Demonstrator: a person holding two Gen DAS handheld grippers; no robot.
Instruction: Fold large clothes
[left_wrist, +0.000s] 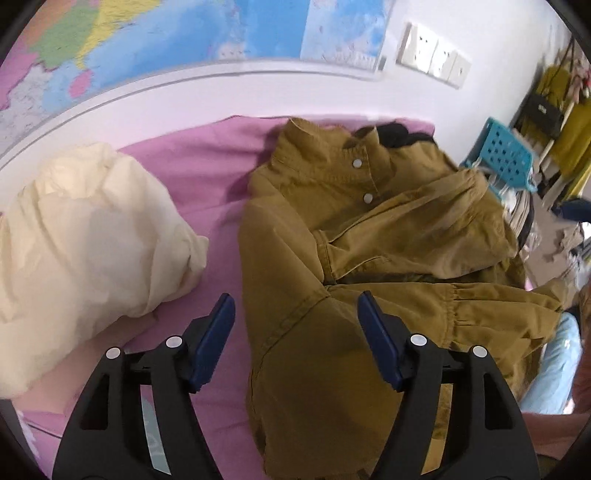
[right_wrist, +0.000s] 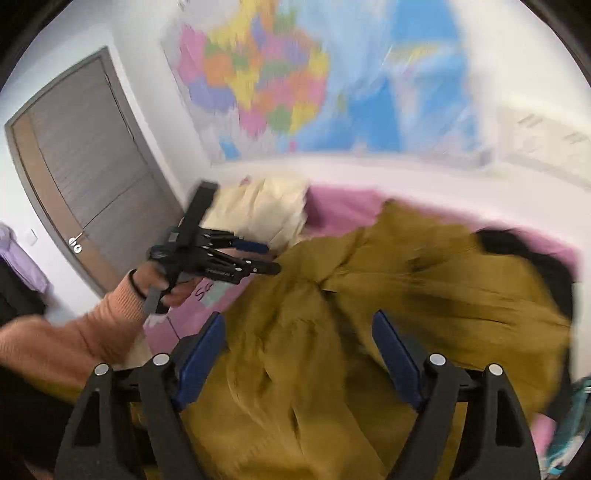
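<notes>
A mustard-brown jacket lies crumpled on a pink bedsheet, collar and snap buttons toward the wall and a sleeve folded across its front. My left gripper stands open just above the jacket's left edge, with nothing pressed between its blue pads. In the blurred right wrist view, the jacket fills the middle. My right gripper hangs open over it, holding nothing. The left gripper also shows there, held by a hand in a peach sleeve at the jacket's left edge.
A cream padded bundle lies on the bed left of the jacket. A black garment sits behind the collar. A map covers the wall. A blue perforated stool and clutter stand right of the bed, and a grey door far left.
</notes>
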